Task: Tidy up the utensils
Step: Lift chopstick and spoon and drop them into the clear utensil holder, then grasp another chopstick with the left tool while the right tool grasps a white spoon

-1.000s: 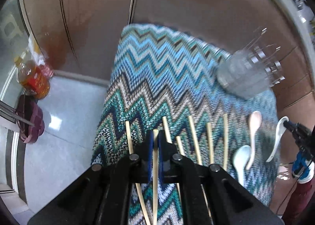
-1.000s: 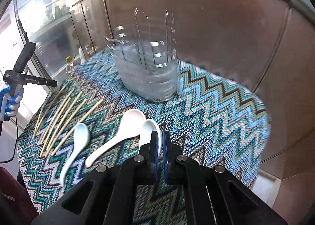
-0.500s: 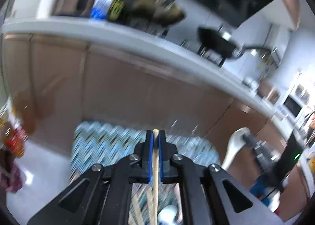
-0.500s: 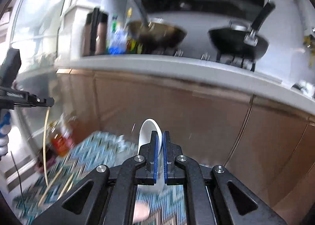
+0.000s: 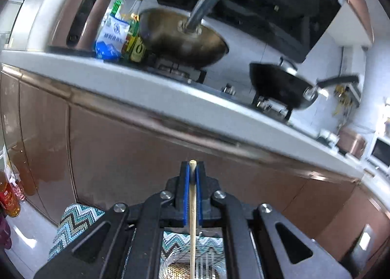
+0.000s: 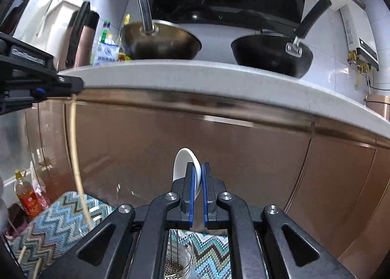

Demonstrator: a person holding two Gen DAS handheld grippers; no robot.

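Observation:
My left gripper (image 5: 192,169) is shut on a pale wooden chopstick (image 5: 193,205), which hangs straight down from the blue pads. Its lower end points into the clear utensil holder (image 5: 192,266) below, standing on the zigzag cloth (image 5: 73,223). My right gripper (image 6: 198,169) is shut on a white ceramic spoon (image 6: 182,164), whose bowl sticks up past the fingertips. Under it stands the clear utensil holder (image 6: 180,264). In the right wrist view the left gripper (image 6: 75,86) shows at the left edge with the chopstick (image 6: 76,157) dangling over the zigzag cloth (image 6: 48,225).
Brown cabinet doors (image 6: 243,157) rise right behind the cloth under a grey counter (image 6: 195,74) with two woks and bottles. An oil bottle (image 6: 25,196) stands on the floor at the left. Loose chopsticks (image 6: 37,268) lie on the cloth's near left.
Both grippers have risen off the cloth and tilted up, each carrying its piece. The views have swung from the cloth and utensils to the cabinets and counter.

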